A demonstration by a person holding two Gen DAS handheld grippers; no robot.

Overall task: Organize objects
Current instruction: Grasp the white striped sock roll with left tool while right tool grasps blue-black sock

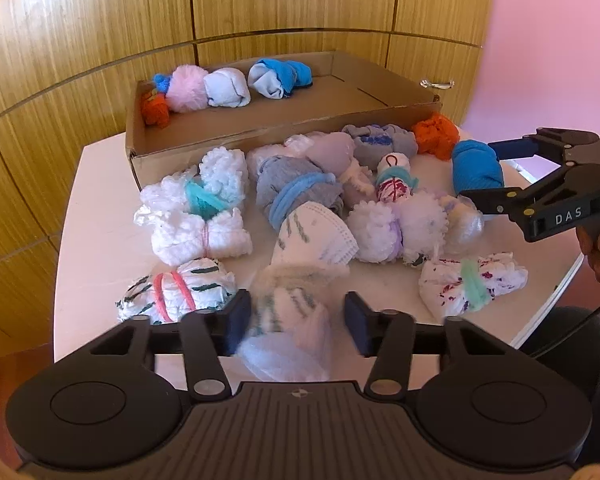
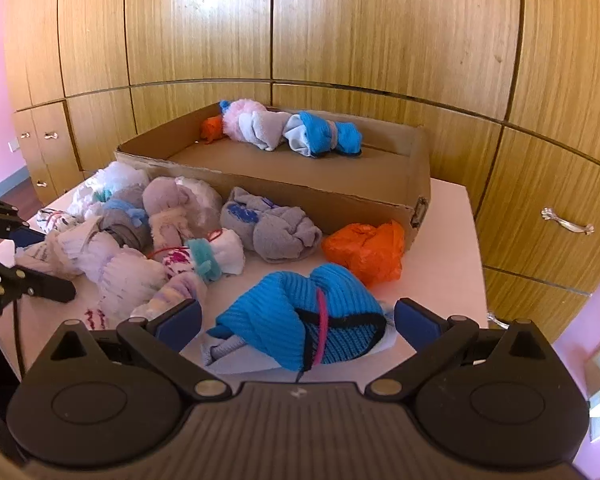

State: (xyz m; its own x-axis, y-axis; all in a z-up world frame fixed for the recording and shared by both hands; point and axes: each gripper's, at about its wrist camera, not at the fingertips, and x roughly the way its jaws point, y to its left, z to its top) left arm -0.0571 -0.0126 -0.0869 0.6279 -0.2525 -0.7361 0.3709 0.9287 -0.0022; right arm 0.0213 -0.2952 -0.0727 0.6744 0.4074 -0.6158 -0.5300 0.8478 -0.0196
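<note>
A cardboard tray (image 1: 204, 142) (image 2: 380, 200) stands at the back of the white table, with several sock bundles lined along its far wall (image 1: 224, 86) (image 2: 284, 128). Many more bundles lie loose in front of it. My left gripper (image 1: 298, 320) is open around a blurred white bundle with green stripes (image 1: 290, 316); contact is unclear. My right gripper (image 2: 298, 320) is open around a blue knit bundle (image 2: 300, 328) (image 1: 476, 170) lying on the table. The right gripper also shows in the left wrist view (image 1: 496, 172), straddling that bundle.
An orange bundle (image 2: 364, 250) (image 1: 436, 134) lies by the tray's right corner. A grey bundle (image 2: 272, 228) lies beside it. Wooden cabinet doors stand behind the table, with metal handles (image 2: 566, 222) at the right. The table's front edge (image 1: 548, 312) is close.
</note>
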